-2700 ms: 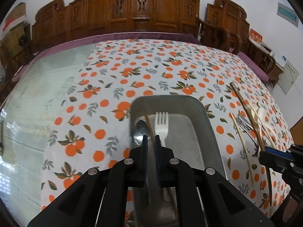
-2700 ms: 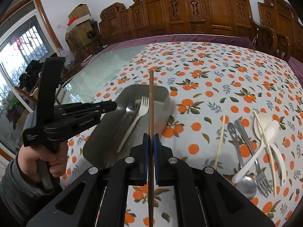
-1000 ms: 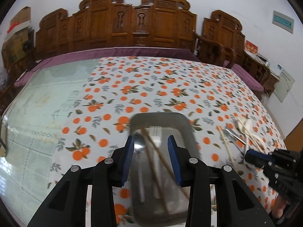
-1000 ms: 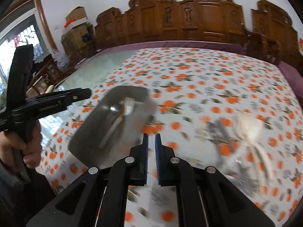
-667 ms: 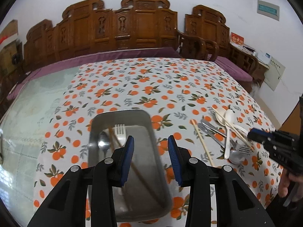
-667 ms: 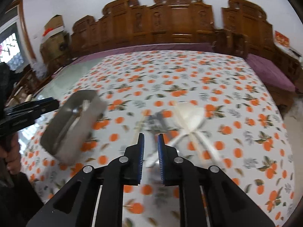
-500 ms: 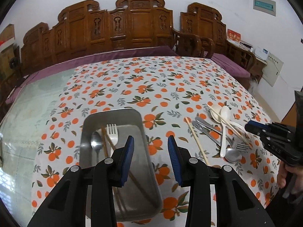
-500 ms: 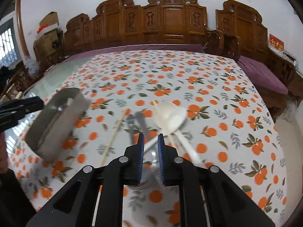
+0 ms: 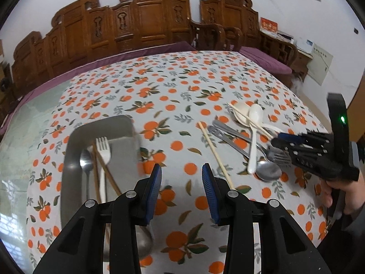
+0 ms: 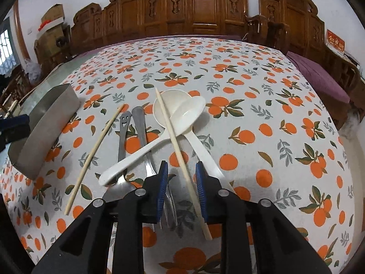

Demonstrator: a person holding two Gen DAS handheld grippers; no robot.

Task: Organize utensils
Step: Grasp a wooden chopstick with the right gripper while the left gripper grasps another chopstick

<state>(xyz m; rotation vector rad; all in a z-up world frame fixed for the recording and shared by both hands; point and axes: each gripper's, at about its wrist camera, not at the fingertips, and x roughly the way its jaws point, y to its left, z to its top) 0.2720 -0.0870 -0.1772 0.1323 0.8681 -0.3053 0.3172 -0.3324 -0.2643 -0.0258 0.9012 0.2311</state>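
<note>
A metal tray [image 9: 75, 134] at the left holds a white fork [image 9: 103, 148], a metal spoon [image 9: 85, 159] and brown chopsticks [image 9: 107, 171]. My left gripper [image 9: 181, 182] hovers open and empty over the cloth just right of the tray. To the right lies a pile: two white spoons [image 10: 180, 111], metal utensils [image 10: 139, 123] and two pale chopsticks [image 10: 95, 153]. My right gripper [image 10: 181, 182] hangs low over this pile, its jaws opening. One pale chopstick [image 10: 172, 134] runs between the jaws, and the pads do not press on it.
The table wears a white cloth with an orange print [image 10: 251, 105]; a bare glass strip [image 9: 25, 141] lies left of it. Carved wooden chairs [image 10: 205, 6] line the far side. A person's hand [image 9: 351, 196] holds the right gripper at the table's right edge.
The right gripper let go of the brown chopstick, swung right from the tray to the pile and parted its jaws. The left gripper opened and shifted right off the tray.
</note>
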